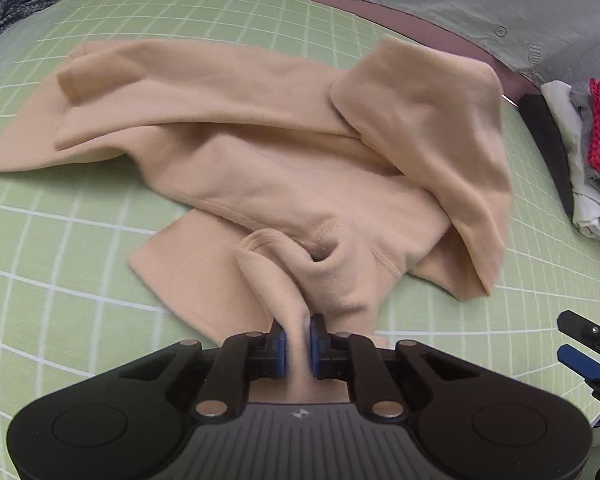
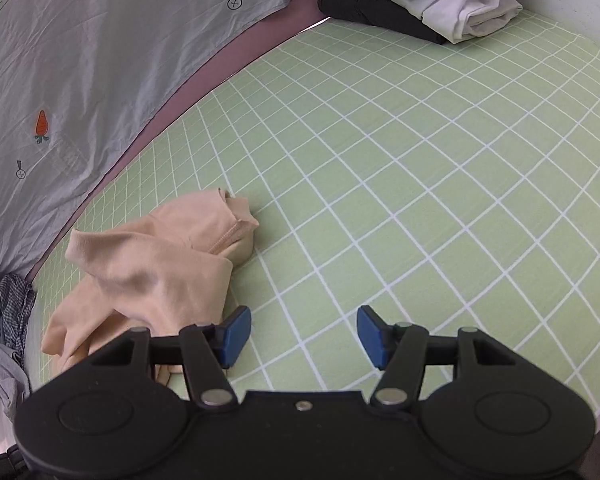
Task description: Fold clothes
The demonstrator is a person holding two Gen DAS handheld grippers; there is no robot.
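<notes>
Left wrist view shows your left gripper pinched shut on the near hem of the beige garment, which sprawls crosswise over the green grid mat, while your right gripper hangs open and empty just beside its right-hand end.

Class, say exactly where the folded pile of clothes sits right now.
The folded pile sits at the far right corner of the green grid mat in both views, beside the grey printed sheet.
</notes>
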